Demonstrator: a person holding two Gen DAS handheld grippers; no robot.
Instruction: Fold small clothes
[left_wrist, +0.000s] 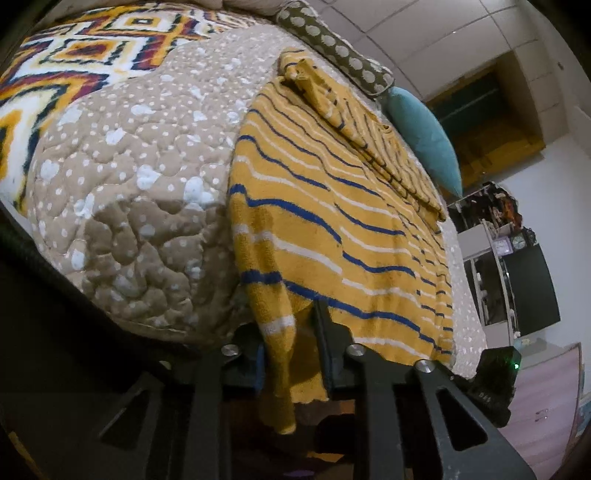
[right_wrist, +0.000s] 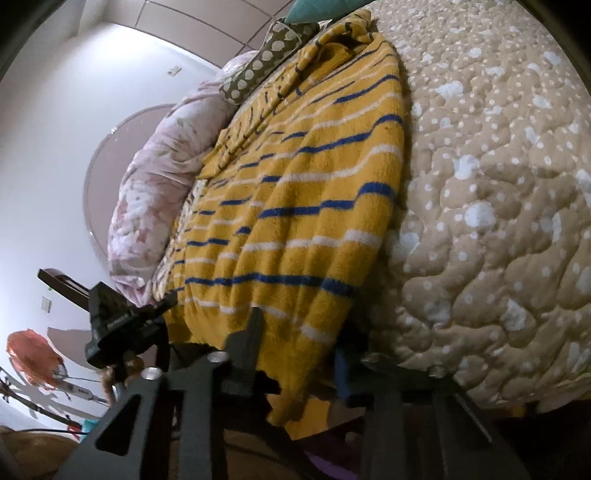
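Pinching striped garment (left_wrist: 325, 229) hem, both claws closed.

both wrist views look close along the bed (left_wrist: 122, 206), sharing the striped garment (left_wrist: 332, 229).

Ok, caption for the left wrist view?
Left gripper shut on the striped yellow garment's hem at the quilted bed's edge.

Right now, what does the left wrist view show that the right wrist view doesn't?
Left wrist only: patterned blanket at the far left and a dark cabinet by the wall. Right wrist only: pink floral duvet bunched beside the garment. Both: yellow striped sweater on the dotted quilt, spotted pillow, teal pillow, and each gripper, left gripper and right gripper, shut on the sweater's near hem.
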